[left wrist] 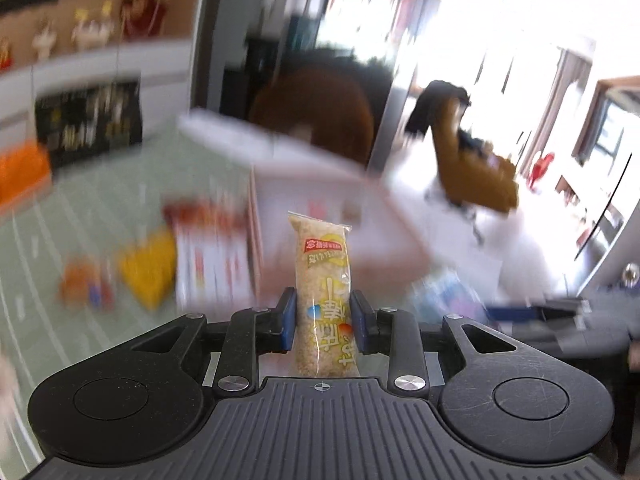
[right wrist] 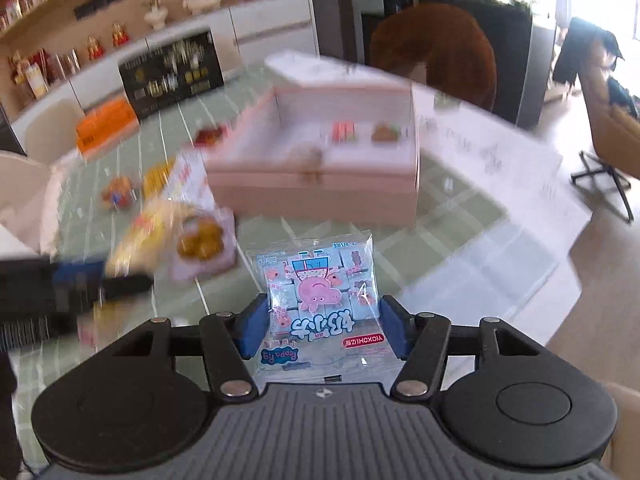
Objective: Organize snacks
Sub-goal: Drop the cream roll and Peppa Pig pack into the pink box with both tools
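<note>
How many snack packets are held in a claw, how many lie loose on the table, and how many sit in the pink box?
Held in a claw: 2, rice-cracker packet in the left claw, pig-print packet in the right claw.
Loose on the table, much blurred: about 5.
Inside the pink box: about 3, blurred.
Total: about 10.

Pink box [right wrist: 316,188] open-topped ahead; loose snack packets [right wrist: 200,244] crowd table left.

Home dining/living rm: green-striped table [right wrist: 120,184] w/ snack packs, wall shelf [right wrist: 80,4] of figurines at 11 o'clock, brown armchair [right wrist: 436,40] at 1, bright windows [left wrist: 520,60] at 2.
</note>
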